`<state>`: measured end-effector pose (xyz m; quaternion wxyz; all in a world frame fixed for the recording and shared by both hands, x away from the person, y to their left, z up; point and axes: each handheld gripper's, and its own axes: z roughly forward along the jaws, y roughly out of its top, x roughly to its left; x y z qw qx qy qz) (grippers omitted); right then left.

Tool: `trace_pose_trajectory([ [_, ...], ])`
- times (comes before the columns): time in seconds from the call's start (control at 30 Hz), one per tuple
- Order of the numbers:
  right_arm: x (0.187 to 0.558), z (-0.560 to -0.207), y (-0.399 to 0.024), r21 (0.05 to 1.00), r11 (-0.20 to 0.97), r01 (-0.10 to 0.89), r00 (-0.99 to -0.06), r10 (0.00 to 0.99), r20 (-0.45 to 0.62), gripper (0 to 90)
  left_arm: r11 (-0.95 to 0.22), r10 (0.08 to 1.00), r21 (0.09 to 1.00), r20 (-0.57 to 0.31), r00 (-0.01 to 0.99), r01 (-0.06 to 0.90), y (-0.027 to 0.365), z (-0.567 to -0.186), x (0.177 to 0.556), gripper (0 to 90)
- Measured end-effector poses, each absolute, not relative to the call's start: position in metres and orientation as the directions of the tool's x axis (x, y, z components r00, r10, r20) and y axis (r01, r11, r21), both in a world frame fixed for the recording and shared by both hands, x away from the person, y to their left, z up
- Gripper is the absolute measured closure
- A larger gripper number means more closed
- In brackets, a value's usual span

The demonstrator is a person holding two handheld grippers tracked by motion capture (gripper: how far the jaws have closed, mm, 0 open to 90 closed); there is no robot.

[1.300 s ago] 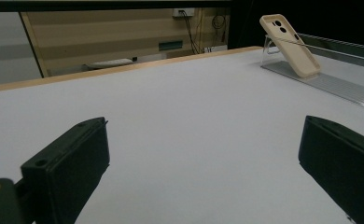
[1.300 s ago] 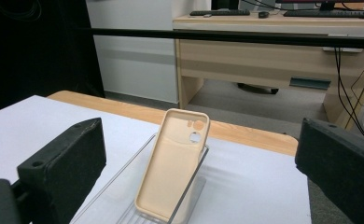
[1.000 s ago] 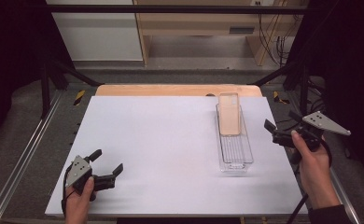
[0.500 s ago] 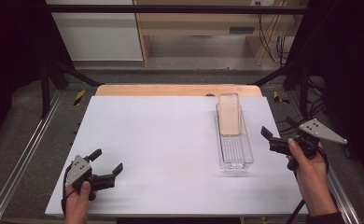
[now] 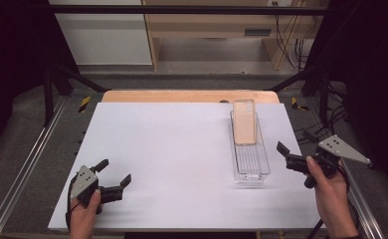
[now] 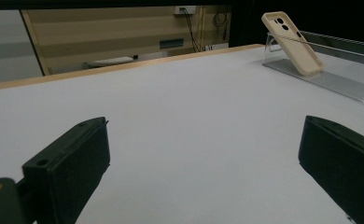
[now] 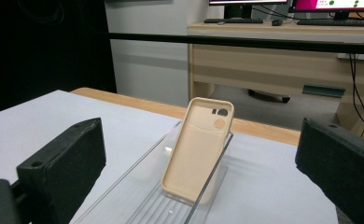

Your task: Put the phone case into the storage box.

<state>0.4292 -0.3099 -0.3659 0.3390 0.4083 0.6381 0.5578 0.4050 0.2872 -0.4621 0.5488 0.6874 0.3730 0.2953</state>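
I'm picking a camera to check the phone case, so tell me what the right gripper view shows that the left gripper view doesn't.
Right gripper view alone: the hollow inner side of the phone case, leaning in the clear tray, and a desk with monitors behind. Left gripper view alone: the case's outer back with its camera cutouts, seen from farther off across the white table. Both: the beige case tilted in the tray, between two open black jaws.

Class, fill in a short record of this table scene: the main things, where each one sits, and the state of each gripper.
Surface: white table
Container: clear tray, on the table's right side
Item: beige phone case, leaning tilted at the tray's far end
Left gripper: open, low at the near left corner, holding nothing
Right gripper: open, beside the tray's right side, apart from it
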Motion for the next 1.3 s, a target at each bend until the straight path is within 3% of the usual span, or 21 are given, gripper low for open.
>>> trace_pose_trajectory([
  [1.3, 0.401, -0.389, -0.294, 0.993, 0.051, 0.109, -0.458, 0.889, 0.005, 2.1, -0.129, 0.833, 0.975, 0.007, 0.553, 0.181, 0.287, -0.461, 0.405, 1.8],
])
